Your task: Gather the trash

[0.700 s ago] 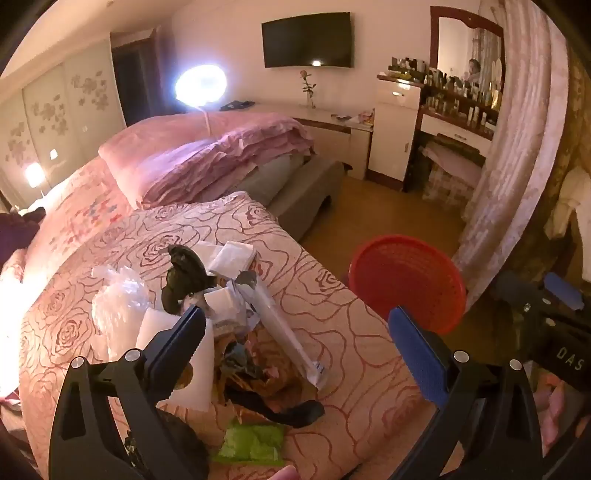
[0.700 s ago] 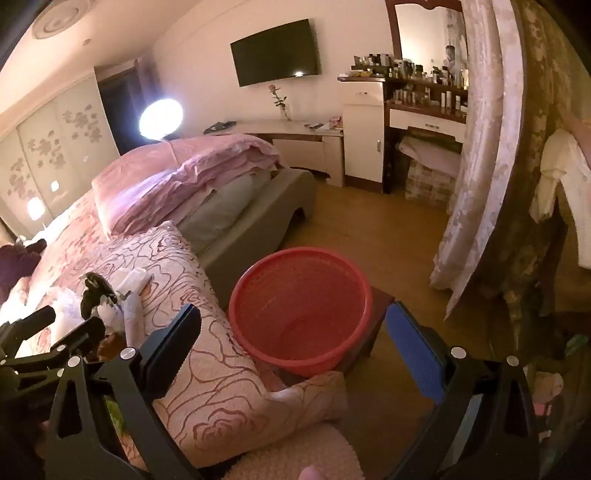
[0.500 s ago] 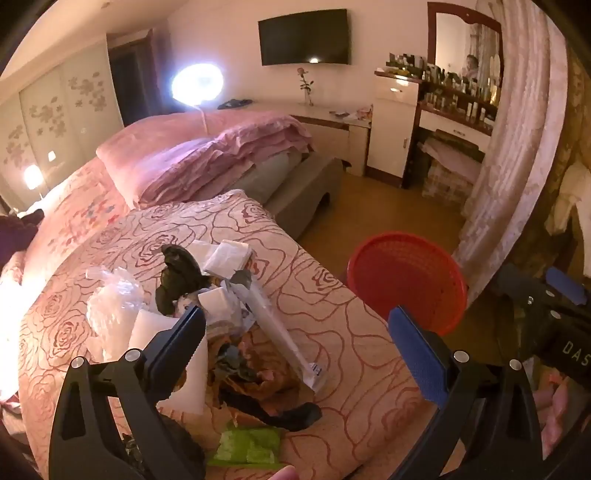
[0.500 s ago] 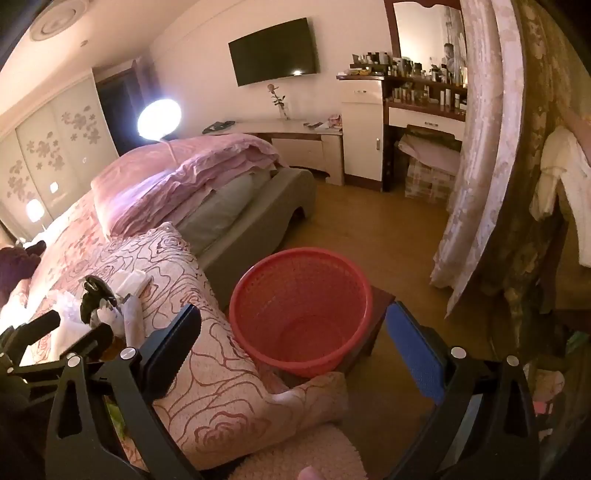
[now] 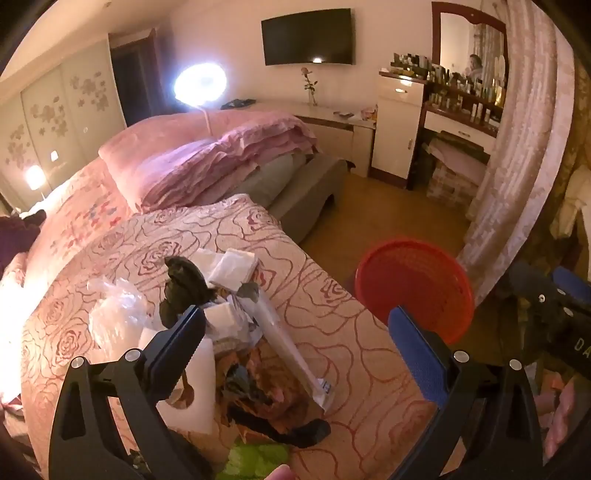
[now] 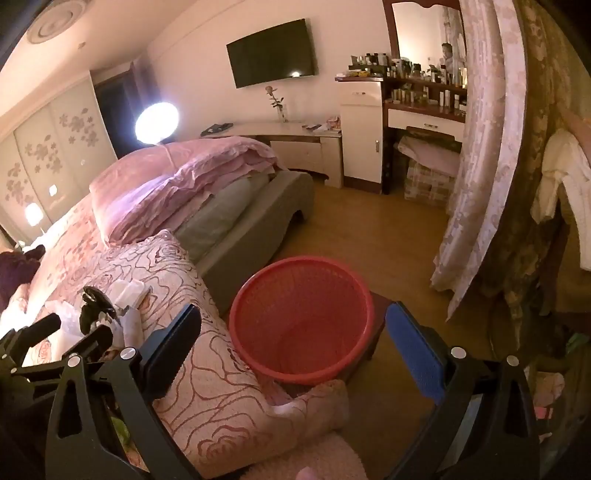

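Both tools, left tool [image 5: 295,332] and right tool [image 6: 291,332], gape wide and empty: lower yours squarely over one piece of the trash pile [image 5: 236,332], then carry it to the red basket [image 6: 301,317].

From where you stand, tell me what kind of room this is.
A bedroom in a home, most likely: a bed with folded pink bedding, a dressing table crowded with bottles under a mirror, and a wall-mounted TV.
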Demonstrator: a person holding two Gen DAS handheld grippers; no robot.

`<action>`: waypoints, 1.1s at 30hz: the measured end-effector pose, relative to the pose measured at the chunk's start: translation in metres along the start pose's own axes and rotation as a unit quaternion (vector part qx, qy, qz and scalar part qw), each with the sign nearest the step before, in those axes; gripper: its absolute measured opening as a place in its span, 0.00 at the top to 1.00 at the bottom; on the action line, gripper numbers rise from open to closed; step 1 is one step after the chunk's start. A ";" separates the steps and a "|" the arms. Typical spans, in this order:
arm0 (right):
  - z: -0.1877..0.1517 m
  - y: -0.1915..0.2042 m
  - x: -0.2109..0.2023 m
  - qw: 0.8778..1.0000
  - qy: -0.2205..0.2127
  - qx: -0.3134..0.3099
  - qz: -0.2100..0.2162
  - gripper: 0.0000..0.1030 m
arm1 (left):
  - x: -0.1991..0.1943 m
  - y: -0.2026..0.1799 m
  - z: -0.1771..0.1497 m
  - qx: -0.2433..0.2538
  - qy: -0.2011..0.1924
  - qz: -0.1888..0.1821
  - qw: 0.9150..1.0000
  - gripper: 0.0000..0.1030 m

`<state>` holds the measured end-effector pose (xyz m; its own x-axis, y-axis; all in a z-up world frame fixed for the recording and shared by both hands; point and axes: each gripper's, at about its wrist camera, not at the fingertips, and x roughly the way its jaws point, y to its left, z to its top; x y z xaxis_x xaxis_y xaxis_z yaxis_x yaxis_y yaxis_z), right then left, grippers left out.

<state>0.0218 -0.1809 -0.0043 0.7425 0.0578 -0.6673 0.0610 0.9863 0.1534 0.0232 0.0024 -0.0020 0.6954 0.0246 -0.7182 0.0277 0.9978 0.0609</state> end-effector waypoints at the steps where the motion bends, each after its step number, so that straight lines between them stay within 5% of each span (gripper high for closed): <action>1: 0.001 0.000 0.000 1.000 -0.001 0.000 0.000 0.05 | 0.000 0.001 0.002 -0.001 0.000 0.000 1.000 0.07; 33: 0.002 -0.002 0.012 1.000 0.004 -0.007 -0.009 0.05 | 0.008 -0.008 0.002 0.002 0.012 -0.004 1.000 0.07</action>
<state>0.0319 -0.1827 -0.0116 0.7354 0.0415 -0.6763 0.0647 0.9893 0.1311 0.0300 -0.0058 -0.0068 0.6780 0.0177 -0.7348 0.0360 0.9977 0.0572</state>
